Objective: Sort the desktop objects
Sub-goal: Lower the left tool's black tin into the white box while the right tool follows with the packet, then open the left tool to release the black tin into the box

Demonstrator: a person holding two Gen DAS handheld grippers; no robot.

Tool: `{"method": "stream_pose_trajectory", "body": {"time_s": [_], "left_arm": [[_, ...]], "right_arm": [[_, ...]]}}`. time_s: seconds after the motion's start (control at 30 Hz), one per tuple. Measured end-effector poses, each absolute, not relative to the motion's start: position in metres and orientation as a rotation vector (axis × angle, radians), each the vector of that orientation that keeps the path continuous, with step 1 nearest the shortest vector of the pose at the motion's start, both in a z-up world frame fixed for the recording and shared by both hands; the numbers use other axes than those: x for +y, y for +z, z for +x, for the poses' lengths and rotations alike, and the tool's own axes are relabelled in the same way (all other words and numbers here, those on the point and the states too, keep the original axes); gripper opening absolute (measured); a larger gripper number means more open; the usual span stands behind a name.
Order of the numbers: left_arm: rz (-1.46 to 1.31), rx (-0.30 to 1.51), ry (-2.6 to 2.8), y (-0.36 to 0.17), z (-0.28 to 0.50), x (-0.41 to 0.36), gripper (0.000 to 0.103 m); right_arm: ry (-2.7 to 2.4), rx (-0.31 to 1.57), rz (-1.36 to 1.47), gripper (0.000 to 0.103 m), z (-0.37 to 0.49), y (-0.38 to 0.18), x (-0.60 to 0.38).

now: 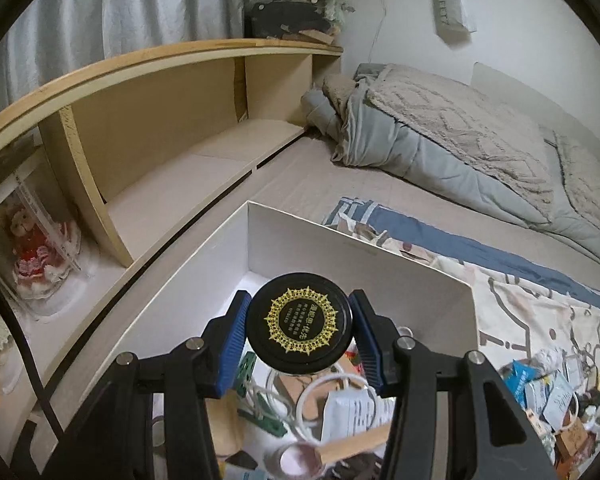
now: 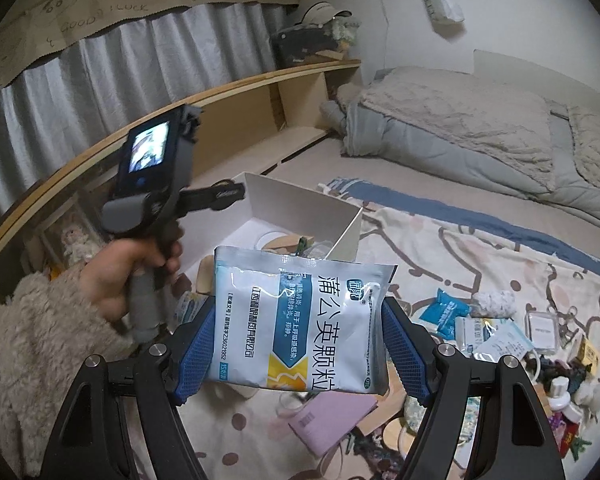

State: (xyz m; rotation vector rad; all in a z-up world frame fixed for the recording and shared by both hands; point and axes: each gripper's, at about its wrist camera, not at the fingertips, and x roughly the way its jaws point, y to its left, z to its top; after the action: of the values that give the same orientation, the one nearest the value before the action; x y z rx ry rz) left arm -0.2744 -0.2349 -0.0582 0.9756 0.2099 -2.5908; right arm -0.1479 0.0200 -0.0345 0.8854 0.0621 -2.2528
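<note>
My left gripper (image 1: 299, 326) is shut on a glass jar with a black lid and gold emblem (image 1: 299, 320), held above the white open box (image 1: 360, 256). My right gripper (image 2: 296, 344) is shut on a white and blue medicine sachet pack (image 2: 300, 320), held above the patterned sheet, to the near right of the white box (image 2: 300, 200). The left hand-held gripper unit (image 2: 152, 184) shows in the right wrist view over the box's left side.
The box holds white cable loops (image 1: 328, 392), a green clip (image 1: 268, 420) and a paper packet (image 1: 352, 412). Loose packets and small items (image 2: 500, 332) lie on the sheet at right. A pink booklet (image 2: 328, 416) lies below. A wooden shelf (image 1: 160, 120) and folded quilt (image 1: 460, 132) stand behind.
</note>
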Motion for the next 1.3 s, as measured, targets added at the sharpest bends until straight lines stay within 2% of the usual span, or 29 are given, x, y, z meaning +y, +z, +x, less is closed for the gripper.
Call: {"method": "stream_pose_trajectory", "body": {"time_s": [0.27, 0.67, 0.9, 0.93, 1.03, 1.3], "left_arm": [[1.021, 0.196, -2.511, -0.075, -0.301, -0.251, 0.050], [1.047, 0.297, -2.540, -0.083, -0.325, -0.266, 0.050], [1.019, 0.227, -2.587, -0.087, -0.327, -0.268, 0.050], [1.016, 0.228, -2.595, -0.086, -0.327, -0.269, 0.051], [0.974, 0.255, -2.619, -0.083, -0.322, -0.274, 0.079], [0.838, 0.258, -2.712, -0.059, -0.300, -0.282, 0.080]], "right_arm": [[-2.255, 0.083, 0.908, 0.079, -0.161, -0.045, 0.024], [-2.248, 0.139, 0.911, 0.079, -0.174, -0.060, 0.003], [-2.262, 0.161, 0.867, 0.079, -0.184, -0.048, -0.018], [-2.265, 0.169, 0.863, 0.079, -0.187, -0.048, -0.024], [-2.266, 0.183, 0.864, 0.079, -0.193, -0.048, -0.035], [-2.244, 0.201, 0.859, 0.079, -0.207, -0.052, -0.069]]}}
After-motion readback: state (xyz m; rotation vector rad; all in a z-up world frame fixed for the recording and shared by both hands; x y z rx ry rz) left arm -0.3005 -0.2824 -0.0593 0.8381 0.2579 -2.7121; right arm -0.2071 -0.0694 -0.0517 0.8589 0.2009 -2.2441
